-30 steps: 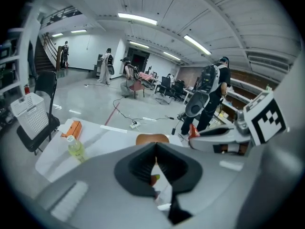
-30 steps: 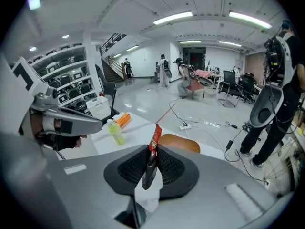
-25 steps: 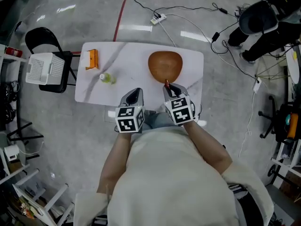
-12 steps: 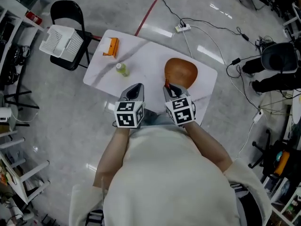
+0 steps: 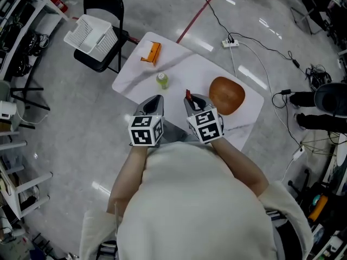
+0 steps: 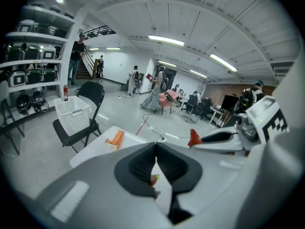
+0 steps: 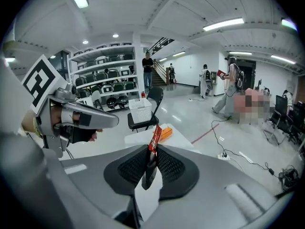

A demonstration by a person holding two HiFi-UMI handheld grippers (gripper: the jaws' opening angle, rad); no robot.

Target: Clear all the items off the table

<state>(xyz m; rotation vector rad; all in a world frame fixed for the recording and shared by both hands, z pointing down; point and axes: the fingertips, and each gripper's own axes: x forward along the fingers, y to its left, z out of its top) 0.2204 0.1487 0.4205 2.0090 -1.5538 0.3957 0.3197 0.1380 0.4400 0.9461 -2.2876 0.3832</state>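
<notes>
1 bottle [image 5: 161, 80], 1 box [image 5: 151, 52], 1 bowl [image 5: 226, 95] on table [image 5: 187, 69]; L gripper [image 5: 156, 99] closed, R gripper [image 5: 193, 99] clamps packet [image 7: 154, 136].

A black folding chair [image 5: 103, 1] stands on the glossy grey floor [image 5: 65, 123] just off the far corner of the desk [image 5: 184, 69]. A red line [image 5: 196, 15] painted on the floor runs away from the desk's far edge. Beside it lies a white power strip [image 5: 230, 42], with a white cable [image 5: 260, 64] trailing off toward a black office chair [image 5: 331, 99]. Along one wall, white shelving [image 6: 40, 35] holds dark gear, and a red fire extinguisher [image 6: 65, 92] stands near it. One person [image 6: 77, 49] waits by the stairs [image 6: 88, 66]; several more [image 6: 155, 87] stand farther down the hall under strip lights [image 6: 166, 40].
</notes>
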